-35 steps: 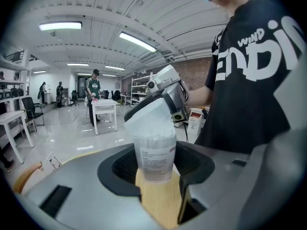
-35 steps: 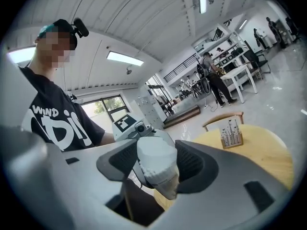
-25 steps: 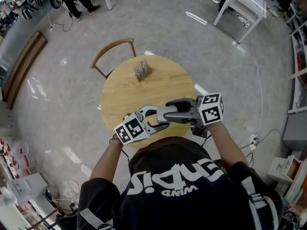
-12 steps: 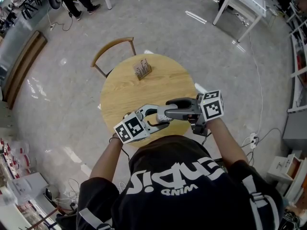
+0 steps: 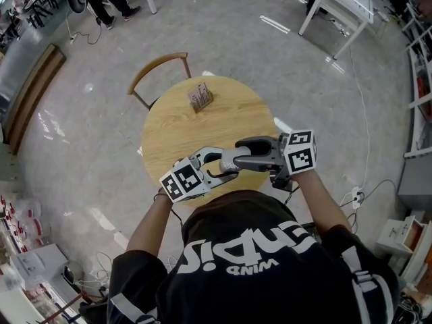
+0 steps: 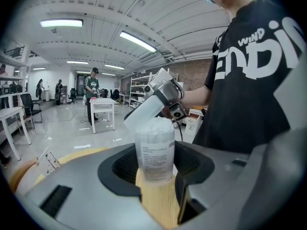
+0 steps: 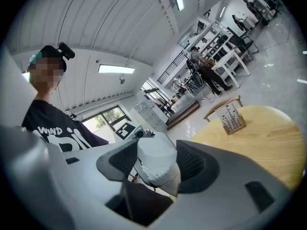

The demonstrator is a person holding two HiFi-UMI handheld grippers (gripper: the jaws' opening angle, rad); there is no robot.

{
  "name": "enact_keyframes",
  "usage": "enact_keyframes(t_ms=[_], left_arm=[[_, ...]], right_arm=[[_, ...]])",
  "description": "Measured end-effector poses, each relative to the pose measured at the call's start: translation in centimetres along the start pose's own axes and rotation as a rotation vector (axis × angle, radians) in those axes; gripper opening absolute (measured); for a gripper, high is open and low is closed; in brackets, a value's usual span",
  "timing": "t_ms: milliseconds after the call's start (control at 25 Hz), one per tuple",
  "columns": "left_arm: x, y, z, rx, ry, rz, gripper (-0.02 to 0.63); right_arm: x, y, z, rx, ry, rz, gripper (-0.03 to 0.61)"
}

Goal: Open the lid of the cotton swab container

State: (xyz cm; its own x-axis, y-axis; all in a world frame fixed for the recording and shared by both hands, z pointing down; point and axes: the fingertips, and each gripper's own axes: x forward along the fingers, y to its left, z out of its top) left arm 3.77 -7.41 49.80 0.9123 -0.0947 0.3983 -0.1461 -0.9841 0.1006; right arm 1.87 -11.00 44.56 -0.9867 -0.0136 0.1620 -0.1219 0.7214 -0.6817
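The clear cotton swab container (image 6: 154, 152) stands upright between the jaws of my left gripper (image 6: 154, 169), which is shut on its lower body. Its white swab tips are exposed at the mouth. The frosted lid (image 6: 145, 113) tilts up and away to the left of the mouth. My right gripper (image 7: 156, 163) is shut on that lid (image 7: 154, 153), with swab tips showing under its rim. In the head view, the left gripper (image 5: 217, 170) and right gripper (image 5: 237, 155) meet over the near edge of the round wooden table (image 5: 177, 132), and the container is barely visible between them.
A small wooden rack of thin sticks (image 5: 200, 98) sits at the table's far side, also seen as a rack (image 7: 232, 119) in the right gripper view. A wooden chair (image 5: 159, 69) stands behind the table. A white table (image 5: 341, 7) is far right. My torso is close behind the grippers.
The right gripper has shifted only slightly with the lid. The left gripper and container have stayed in place.
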Motion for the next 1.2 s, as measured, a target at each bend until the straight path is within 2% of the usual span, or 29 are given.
enact_keyframes(t_ms=[360,560,800,1000,1200], left_arm=[[-0.7,0.3,-0.8,-0.026,0.008,0.023,0.213],[-1.3,0.7,-1.0,-0.043,-0.002,0.048,0.212],[-2.1,1.4,-0.9,-0.072,-0.015,0.096,0.21],[-2.9,1.8,-0.9,-0.088,-0.027,0.132,0.21],[-3.7,2.5,-1.0,-0.122,-0.051,0.184,0.207]], right_arm=[[-2.4,-1.5,1.1,0.008,-0.072,-0.072,0.239],[-3.3,-2.5,0.6,-0.012,-0.08,-0.131,0.239],[-4.0,-2.7,-0.3,-0.054,-0.057,-0.159,0.235],[-4.5,-3.2,0.1,-0.109,-0.08,-0.242,0.165],[-5.6,-4.6,0.5,-0.178,-0.126,-0.387,0.065]])
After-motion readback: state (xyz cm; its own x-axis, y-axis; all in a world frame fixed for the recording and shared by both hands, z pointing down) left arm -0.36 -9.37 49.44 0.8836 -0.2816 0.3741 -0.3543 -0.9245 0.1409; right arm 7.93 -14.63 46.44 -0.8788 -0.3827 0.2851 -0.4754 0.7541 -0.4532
